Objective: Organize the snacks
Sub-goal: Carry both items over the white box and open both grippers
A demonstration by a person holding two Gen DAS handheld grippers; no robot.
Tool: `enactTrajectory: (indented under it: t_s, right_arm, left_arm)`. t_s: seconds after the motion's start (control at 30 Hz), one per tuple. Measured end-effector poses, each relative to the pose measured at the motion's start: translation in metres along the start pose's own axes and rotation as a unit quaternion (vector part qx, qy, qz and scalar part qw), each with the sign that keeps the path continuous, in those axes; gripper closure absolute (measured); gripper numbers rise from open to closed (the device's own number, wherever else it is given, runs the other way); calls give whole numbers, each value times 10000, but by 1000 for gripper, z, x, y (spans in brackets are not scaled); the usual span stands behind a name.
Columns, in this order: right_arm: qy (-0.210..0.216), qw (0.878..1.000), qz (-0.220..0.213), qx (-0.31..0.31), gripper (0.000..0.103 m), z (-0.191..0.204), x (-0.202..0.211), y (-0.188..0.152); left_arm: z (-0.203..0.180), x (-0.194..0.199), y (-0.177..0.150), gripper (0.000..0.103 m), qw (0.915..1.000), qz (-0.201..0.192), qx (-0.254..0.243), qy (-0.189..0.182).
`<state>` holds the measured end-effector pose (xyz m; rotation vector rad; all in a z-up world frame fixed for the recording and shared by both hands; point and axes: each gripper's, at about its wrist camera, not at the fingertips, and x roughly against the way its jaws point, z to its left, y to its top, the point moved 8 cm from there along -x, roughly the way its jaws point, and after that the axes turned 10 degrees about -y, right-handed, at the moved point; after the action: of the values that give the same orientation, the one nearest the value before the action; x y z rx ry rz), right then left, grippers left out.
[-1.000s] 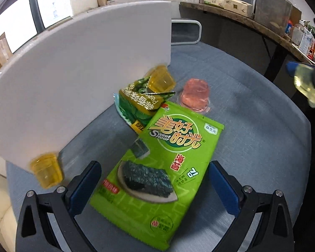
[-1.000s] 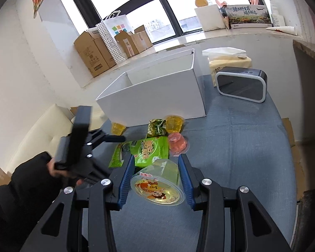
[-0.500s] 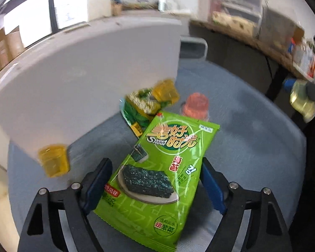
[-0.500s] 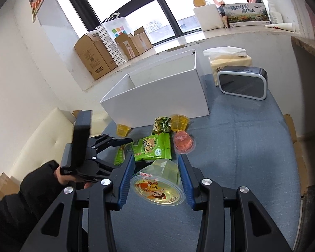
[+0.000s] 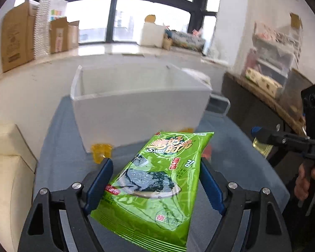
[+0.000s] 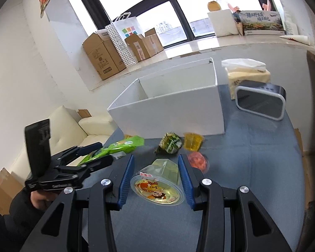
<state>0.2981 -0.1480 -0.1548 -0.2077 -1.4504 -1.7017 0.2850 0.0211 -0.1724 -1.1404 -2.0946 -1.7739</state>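
Lifted off the bench (image 6: 252,178) since a second ago, the green seaweed packet (image 5: 157,180) now hangs clamped between the fingers of the left gripper (image 5: 155,180), whose jaws have just been closing onto its edges. The right gripper (image 6: 156,176) holds a clear jelly cup (image 6: 157,184) between half-closed fingers. The white box (image 6: 174,113) stands at twelve o'clock, with small yellow jelly cups (image 6: 192,140) and a green wrapper (image 6: 170,142) just before it.
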Motion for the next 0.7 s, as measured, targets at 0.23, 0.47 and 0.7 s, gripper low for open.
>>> enactTrajectory:
  t_s: [0.23,0.47,0.7]
  right_arm:
    - [63,9996,-186,185,56,8,-20,57]
    - [-128,9992,-276,269,56,3,-74,133]
    - [-554,9981,139,233,45,-14,-128,150]
  left_arm:
    - [18,12,59,18,9968,-680,11,413]
    - [58,-29,128,18,9939,-777,53,782]
    - [90,-87,147,8,9951,-266,120,942]
